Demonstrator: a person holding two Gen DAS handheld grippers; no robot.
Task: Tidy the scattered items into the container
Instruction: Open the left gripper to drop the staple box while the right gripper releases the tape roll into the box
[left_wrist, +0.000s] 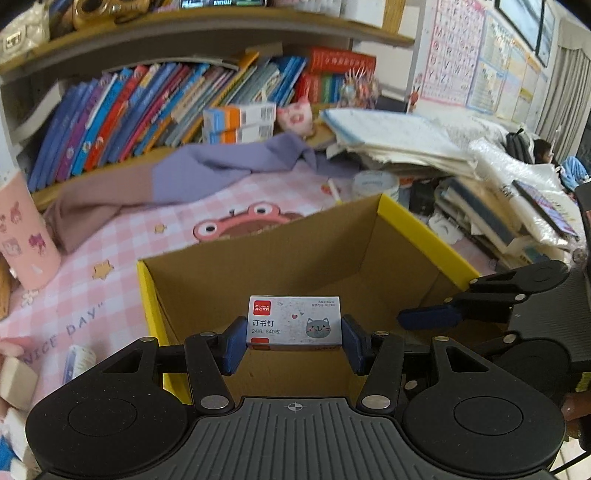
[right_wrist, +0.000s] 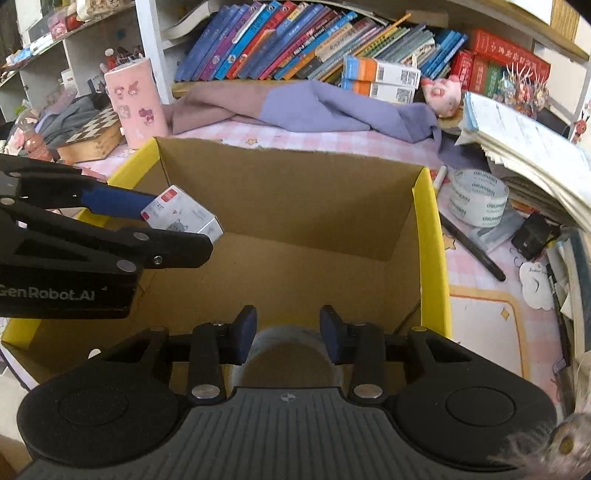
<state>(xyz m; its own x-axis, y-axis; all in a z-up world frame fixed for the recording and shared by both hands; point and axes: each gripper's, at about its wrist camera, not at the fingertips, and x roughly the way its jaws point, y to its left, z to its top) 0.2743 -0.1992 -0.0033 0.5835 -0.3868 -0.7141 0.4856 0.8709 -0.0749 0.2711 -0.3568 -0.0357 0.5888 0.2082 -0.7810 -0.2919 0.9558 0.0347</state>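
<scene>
The staple box (left_wrist: 294, 322) was clamped by its two short ends between the pads of the left gripper (left_wrist: 293, 338), held above the open cardboard box (left_wrist: 424, 236) near its front wall. It looked small, stiff and light, with slick printed faces — the end-to-end grip suited it. The right gripper (right_wrist: 288, 334) hung over the same cardboard box at a narrow setting; a blurred grey roll (right_wrist: 286, 345) sat between its pads, though contact could not be confirmed. A tape roll (right_wrist: 478, 201) lay outside the cardboard box's right wall — on the pink desk mat (right_wrist: 480, 325).
</scene>
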